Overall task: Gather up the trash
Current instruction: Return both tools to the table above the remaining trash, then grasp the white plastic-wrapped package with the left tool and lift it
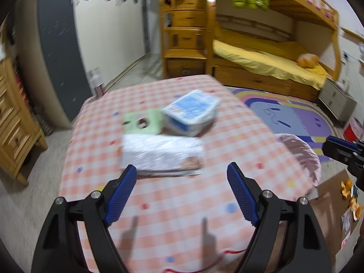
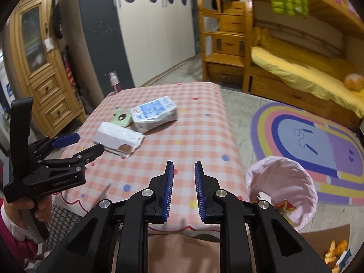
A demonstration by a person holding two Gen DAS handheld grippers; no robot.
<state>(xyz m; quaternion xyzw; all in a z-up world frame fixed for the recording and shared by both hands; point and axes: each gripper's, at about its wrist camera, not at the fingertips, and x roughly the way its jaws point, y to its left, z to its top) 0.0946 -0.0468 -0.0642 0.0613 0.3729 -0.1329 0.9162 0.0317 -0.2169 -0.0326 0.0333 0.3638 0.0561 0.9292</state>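
Observation:
On the table with the pink checked cloth (image 1: 182,204) (image 2: 188,134) lie a white crumpled wrapper box (image 1: 159,152) (image 2: 116,136), a green card with holes (image 1: 143,122) (image 2: 120,117) and a blue-and-white soft pack (image 1: 191,113) (image 2: 154,113). My left gripper (image 1: 181,166) (image 2: 89,142) is open, its tips just short of the white box, touching nothing. My right gripper (image 2: 183,163) hangs over the table's near right part, jaws narrowly apart with nothing between them. A pink-lined trash bin (image 2: 284,177) (image 1: 302,157) stands on the floor by the table's right side, with wrappers (image 2: 284,206) inside.
Orange peels and scraps (image 2: 336,250) (image 1: 348,191) lie on brown cardboard on the floor at the right. A rainbow rug (image 2: 318,141), a wooden bunk bed (image 2: 295,68) and a wooden cabinet (image 2: 38,56) surround the table. A spray bottle (image 2: 113,82) stands behind the table's far left corner.

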